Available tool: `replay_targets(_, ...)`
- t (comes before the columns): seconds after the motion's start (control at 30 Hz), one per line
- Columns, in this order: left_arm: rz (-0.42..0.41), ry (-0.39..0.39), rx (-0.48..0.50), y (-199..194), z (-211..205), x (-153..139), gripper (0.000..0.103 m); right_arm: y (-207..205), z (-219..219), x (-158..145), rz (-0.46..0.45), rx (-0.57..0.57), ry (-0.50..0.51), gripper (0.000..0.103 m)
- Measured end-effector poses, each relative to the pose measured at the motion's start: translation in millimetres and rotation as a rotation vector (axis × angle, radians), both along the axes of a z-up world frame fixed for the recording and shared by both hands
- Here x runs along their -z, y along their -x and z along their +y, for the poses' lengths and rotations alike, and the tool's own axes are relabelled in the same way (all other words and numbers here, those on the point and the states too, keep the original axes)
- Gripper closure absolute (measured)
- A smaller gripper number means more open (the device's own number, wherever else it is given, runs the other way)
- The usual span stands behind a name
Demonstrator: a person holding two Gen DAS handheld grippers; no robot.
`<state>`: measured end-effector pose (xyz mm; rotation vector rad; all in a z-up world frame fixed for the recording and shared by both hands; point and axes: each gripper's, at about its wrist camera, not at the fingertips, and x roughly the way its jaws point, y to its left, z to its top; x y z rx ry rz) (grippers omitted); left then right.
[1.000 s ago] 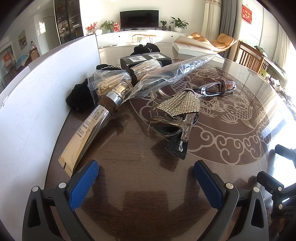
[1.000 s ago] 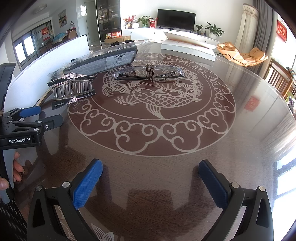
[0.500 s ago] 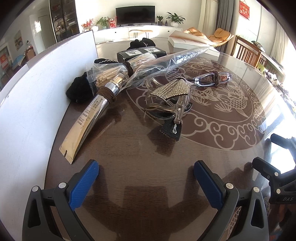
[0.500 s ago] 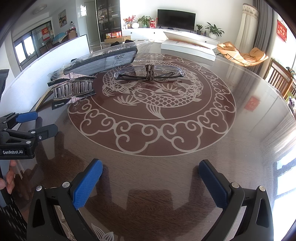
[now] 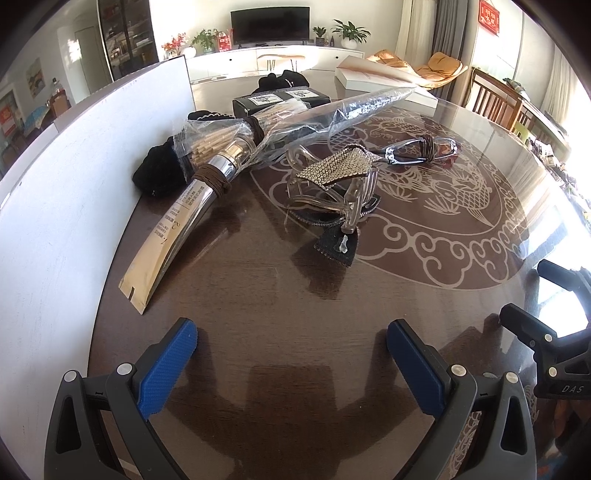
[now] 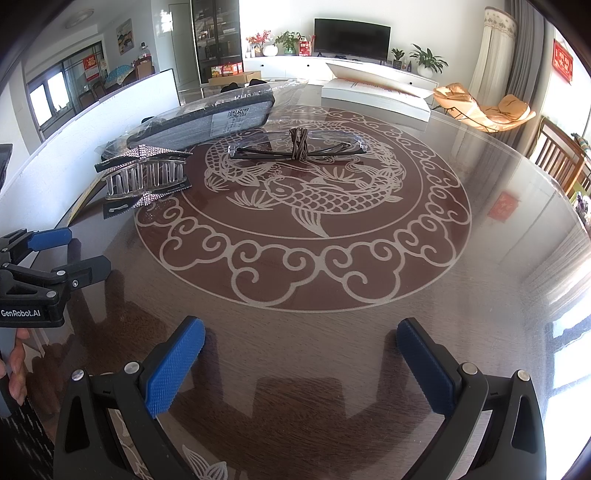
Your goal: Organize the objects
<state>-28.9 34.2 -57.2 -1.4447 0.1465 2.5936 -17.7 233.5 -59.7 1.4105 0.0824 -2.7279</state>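
My left gripper [image 5: 291, 354] and right gripper [image 6: 301, 354] are both spread wide, grasping nothing. The rhinestone-covered clear plastic hair claw [image 5: 338, 184] lies well ahead of my left fingers [image 5: 166, 369]; the clear-framed glasses tied with brown cord [image 6: 299, 146] lie far ahead of my right.

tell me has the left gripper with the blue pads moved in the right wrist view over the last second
Yes. The left gripper has slid down and back toward the near table edge, further from the rhinestone hair claw clip, which stayed put on the fish-pattern table.

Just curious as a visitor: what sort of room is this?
Most likely a home's living and dining room: a television on a white cabinet, potted plants, and a big round table.
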Motion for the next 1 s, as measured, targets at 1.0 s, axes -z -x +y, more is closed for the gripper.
replay_targets(1.0, -0.011, -0.176, -0.063, -9, -29, -13, 0.0, 0, 0, 0, 0.0, 0.001, 0.0, 0.0)
